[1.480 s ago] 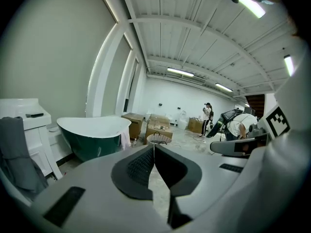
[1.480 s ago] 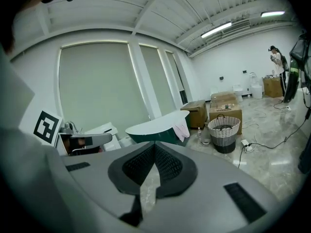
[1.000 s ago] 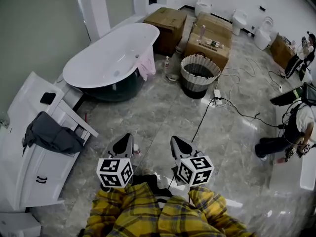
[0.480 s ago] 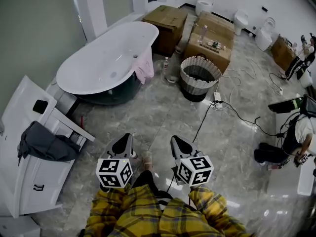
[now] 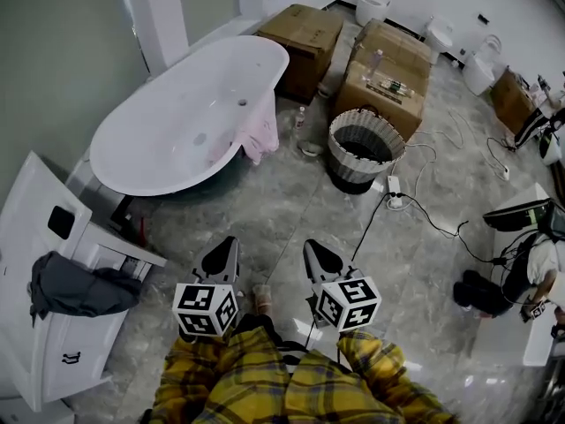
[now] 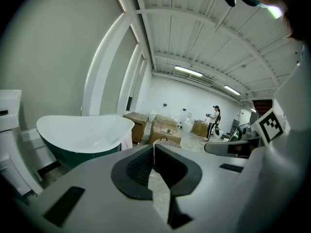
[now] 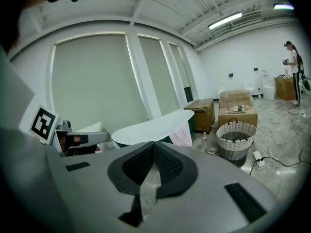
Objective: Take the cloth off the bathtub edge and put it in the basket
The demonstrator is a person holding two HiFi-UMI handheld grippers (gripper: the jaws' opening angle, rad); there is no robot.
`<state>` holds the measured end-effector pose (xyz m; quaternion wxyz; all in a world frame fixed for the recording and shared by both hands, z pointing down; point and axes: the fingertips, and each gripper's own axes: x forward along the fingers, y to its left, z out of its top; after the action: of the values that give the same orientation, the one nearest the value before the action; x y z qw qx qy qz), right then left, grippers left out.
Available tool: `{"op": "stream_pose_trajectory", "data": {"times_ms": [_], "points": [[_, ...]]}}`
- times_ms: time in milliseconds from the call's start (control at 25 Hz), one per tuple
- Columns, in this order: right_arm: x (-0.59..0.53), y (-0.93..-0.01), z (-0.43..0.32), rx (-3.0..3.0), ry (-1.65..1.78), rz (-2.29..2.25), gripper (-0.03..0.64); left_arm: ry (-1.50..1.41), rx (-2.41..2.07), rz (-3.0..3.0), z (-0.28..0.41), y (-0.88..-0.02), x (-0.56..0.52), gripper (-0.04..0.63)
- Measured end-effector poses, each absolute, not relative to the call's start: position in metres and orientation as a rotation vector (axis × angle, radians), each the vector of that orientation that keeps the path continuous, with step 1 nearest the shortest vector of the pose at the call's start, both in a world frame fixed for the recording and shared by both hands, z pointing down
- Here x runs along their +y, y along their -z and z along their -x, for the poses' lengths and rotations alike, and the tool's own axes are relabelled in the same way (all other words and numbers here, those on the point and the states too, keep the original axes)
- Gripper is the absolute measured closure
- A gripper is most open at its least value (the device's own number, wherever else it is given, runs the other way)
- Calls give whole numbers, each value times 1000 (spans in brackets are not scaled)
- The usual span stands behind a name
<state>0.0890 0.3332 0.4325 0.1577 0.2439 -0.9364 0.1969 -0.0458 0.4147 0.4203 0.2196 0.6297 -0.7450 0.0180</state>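
The pink cloth hangs over the bathtub edge, on the side near the basket. It looks soft, light and limp, so I'd pinch a bunched fold at the rim. The left hand-held gripper and right hand-held gripper are both clenched, empty, well apart from it.

2 claws, left and right, side by side, jaws together, empty.

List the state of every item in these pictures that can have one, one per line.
bathtub: empty inside
pink cloth: draped over the bathtub's edge
basket: upright on the floor, no pink cloth inside
left hand-held gripper: shut, empty
right hand-held gripper: shut, empty
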Motion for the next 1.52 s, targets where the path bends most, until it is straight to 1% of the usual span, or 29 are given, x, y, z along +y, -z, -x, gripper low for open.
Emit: {"op": "stream_pose_trajectory", "data": {"times_ms": [320,800,880,960,1120,1520], "points": [[282,-441,-31,-2665,-532,-654,589,-69,-2066,-1715,98,-431,369,574],[236,-463,29,-2642,-514,-601,587,-79,-2056,-1694,142,-448,337,574],[229,-465,37,-2640,-506,-589,570,-72,-2058,-1677,148,-451,334,574],[222,-468,46,-2638,-503,-574,535,-66,-2061,-1665,154,-453,331,574],[208,-476,64,-2629,-501,-548,532,-63,-2078,-1643,165,-456,326,574],[150,-501,114,-2627,-533,-450,494,-40,-2155,-1546,204,-467,291,574]]}}
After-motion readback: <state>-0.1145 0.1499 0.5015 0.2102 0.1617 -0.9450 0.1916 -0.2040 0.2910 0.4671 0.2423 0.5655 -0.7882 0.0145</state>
